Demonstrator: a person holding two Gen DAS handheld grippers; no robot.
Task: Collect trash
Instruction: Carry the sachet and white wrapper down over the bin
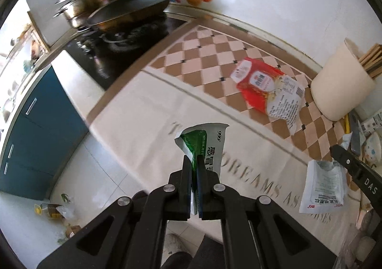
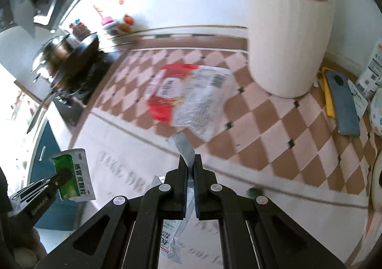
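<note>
Above the cloth-covered surface (image 1: 148, 111): left claw (image 1: 194, 161) pinching the green-and-white sachet (image 1: 207, 147), holding it off the surface, near the front edge. Right claw (image 2: 190, 161) pressed together on the white sachet (image 1: 322, 190), silver torn end (image 2: 180, 147) sticking up past the fingertips. Farther back, lying flat on the checkered part, red-and-white wrapper (image 1: 269, 87), just beside the cream utensil holder (image 1: 341, 85). Left of that, pan (image 1: 129, 11) sitting on the stove.

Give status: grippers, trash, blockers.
Left gripper shut on green-white sachet. Right gripper shut on white-silver sachet. Red-white plastic wrapper on checkered mat. No blockers.
</note>
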